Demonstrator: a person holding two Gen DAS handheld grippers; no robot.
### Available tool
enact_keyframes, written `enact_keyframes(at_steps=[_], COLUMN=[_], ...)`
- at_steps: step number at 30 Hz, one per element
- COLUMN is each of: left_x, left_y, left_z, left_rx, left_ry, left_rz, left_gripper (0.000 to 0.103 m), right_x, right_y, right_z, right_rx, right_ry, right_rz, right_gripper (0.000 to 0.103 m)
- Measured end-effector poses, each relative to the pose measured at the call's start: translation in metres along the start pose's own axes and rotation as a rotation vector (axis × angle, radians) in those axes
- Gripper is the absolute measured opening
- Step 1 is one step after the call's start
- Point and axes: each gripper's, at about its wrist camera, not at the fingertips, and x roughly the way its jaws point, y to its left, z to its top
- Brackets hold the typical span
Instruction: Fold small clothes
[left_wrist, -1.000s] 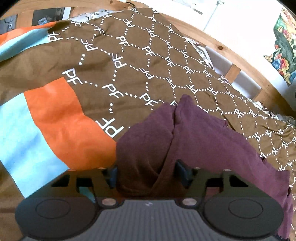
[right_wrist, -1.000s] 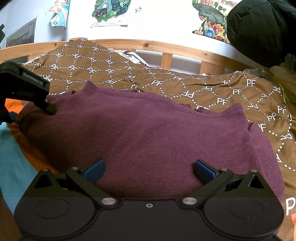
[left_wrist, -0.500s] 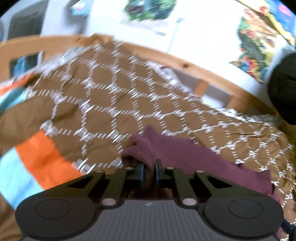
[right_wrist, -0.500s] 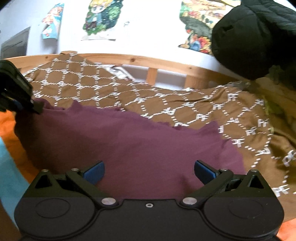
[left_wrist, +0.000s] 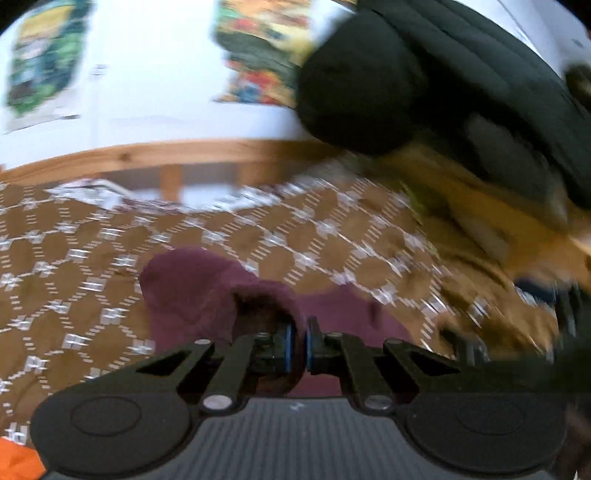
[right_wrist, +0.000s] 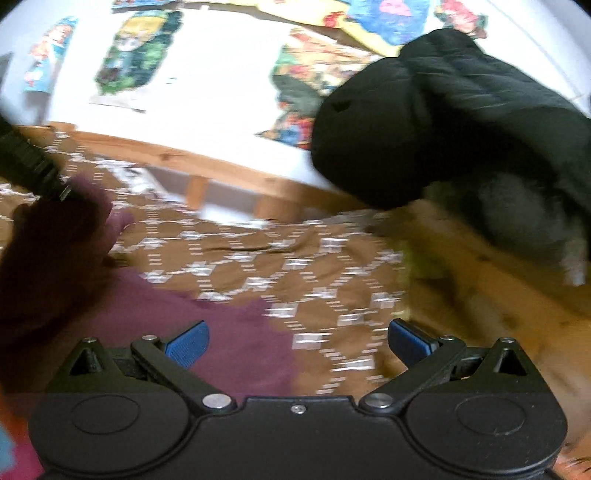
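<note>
A maroon garment (left_wrist: 192, 291) lies on a brown patterned bedspread (left_wrist: 66, 258). My left gripper (left_wrist: 297, 349) is shut on a bunched edge of the garment and holds it lifted. In the right wrist view the garment (right_wrist: 155, 325) lies low at the left, with one part raised under the left gripper's black body (right_wrist: 26, 162). My right gripper (right_wrist: 295, 343) is open wide and empty, above the garment's right edge and the bedspread (right_wrist: 332, 280). Both views are blurred by motion.
A wooden bed rail (left_wrist: 177, 155) runs behind the bedspread below a white wall with posters (right_wrist: 136, 51). A black padded jacket (right_wrist: 443, 118) hangs at the upper right over a wooden surface (right_wrist: 498, 295). An orange patch (left_wrist: 14, 461) shows bottom left.
My left gripper has closed on the garment's edge and lifted it, swinging right. My right gripper has stayed open and has risen and shifted right, with less garment under it.
</note>
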Motion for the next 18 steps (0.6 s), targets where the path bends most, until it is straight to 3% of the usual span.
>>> enact_keyframes(at_steps=[4, 8, 11, 13, 15, 18], left_x=[0.012, 0.020, 0.018, 0.013, 0.007, -0.004], left_y=[-0.030, -0.037, -0.038, -0.037, -0.036, -0.039], left_z=[-0.020, -0.039, -0.050, -0.055, -0.058, -0.061], left_rx=[0.070, 0.082, 0.087, 0.083, 0.069, 0.080], left_ry=[0.080, 0.143, 0.158, 0.163, 0.163, 0.147], left_rz=[-0.058, -0.068, -0.064, -0.086, -0.126, -0.176], left_gripper=[0.007, 0.009, 0.018, 0.048, 0.063, 0.075], right_x=[0.014, 0.024, 0.028, 0.030, 0.032, 0.030], right_y=[-0.039, -0.055, -0.057, -0.053, -0.049, -0.041], right_z=[-0.007, -0.013, -0.015, -0.015, -0.016, -0.015], right_rx=[0.083, 0.140, 0.167, 0.177, 0.176, 0.168], right_ry=[0.043, 0.083, 0.103, 0.108, 0.112, 0.118], right_rz=[-0.054, -0.047, -0.022, -0.001, 0.019, 0.044], right_gripper=[0.102, 0.102, 0.102, 0.102, 0.102, 0.102])
